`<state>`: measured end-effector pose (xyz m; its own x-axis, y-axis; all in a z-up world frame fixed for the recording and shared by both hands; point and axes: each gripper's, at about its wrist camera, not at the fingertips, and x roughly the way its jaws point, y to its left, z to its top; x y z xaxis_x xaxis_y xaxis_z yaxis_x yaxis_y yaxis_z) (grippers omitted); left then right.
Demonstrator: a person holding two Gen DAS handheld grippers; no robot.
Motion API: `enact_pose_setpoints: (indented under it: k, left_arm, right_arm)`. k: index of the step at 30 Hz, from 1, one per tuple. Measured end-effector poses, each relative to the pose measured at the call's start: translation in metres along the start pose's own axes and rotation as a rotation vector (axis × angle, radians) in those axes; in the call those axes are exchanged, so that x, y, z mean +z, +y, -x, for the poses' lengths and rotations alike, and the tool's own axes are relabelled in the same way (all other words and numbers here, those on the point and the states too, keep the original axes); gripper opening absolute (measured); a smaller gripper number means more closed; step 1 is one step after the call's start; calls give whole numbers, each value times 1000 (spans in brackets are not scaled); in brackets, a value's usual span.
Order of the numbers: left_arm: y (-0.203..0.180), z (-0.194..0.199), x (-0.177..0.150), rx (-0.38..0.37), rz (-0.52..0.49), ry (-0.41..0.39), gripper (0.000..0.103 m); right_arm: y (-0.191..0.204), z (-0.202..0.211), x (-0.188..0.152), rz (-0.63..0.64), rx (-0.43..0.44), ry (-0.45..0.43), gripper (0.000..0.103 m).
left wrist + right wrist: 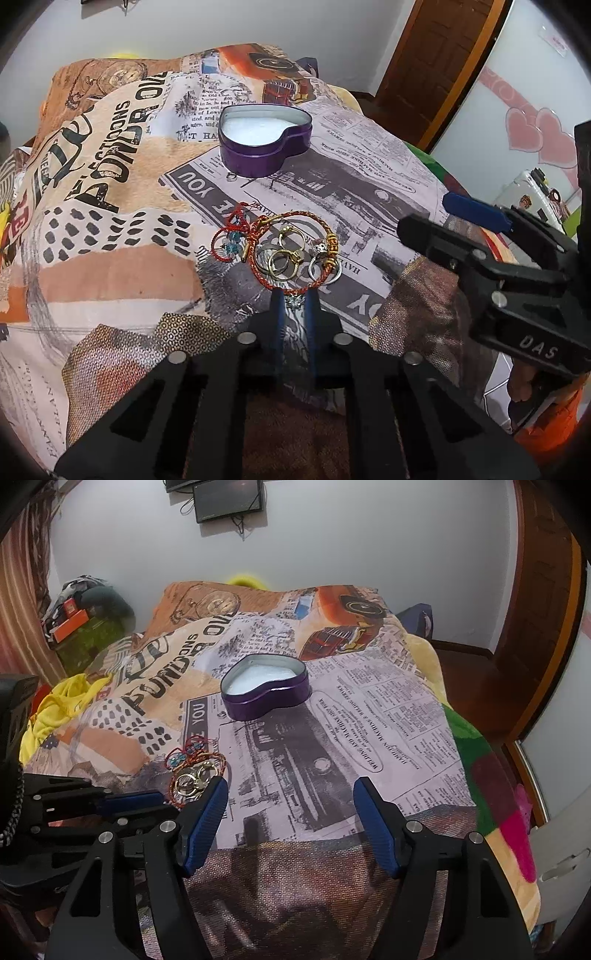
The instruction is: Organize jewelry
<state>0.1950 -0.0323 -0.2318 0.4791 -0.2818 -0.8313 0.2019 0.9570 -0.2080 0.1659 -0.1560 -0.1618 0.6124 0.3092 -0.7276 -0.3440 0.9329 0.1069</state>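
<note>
A purple heart-shaped tin [264, 142] with a white lining stands open on the printed blanket [110, 229]; it also shows in the right wrist view [266, 690]. A pile of jewelry [286, 253] lies nearer: red cord bracelets, gold and silver rings. One small ring [231, 177] lies beside the tin. My left gripper [294, 300] is nearly shut around a small sparkly piece [295, 301] at the pile's near edge. My right gripper [291, 794] is open and empty, to the right of the pile [195, 771].
The blanket covers a bed and drops off at the right onto green, yellow and pink bedding [491, 775]. A wooden door [436, 62] stands at the back right. Yellow cloth [59, 709] and clutter lie at the left.
</note>
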Motion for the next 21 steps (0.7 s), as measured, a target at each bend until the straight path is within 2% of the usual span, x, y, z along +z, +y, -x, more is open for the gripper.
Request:
enact_pose_setpoints:
  k: [5,11,16,21]
  left_arm:
    - [5,8,-1,-6,20,-24,9]
    - [15,28,1,26,41,-74,9]
    - [25,42,2,61,58,-111,9]
    - [33,51,2,81,78,-142,9]
  right_arm:
    - [5,-5,-2,11,19,22,63]
    - [14,-11,-6,32,37,48,63]
    - [22,-22,-10,49,72,94,53]
    - [21,-26,-5,26,96,106,48]
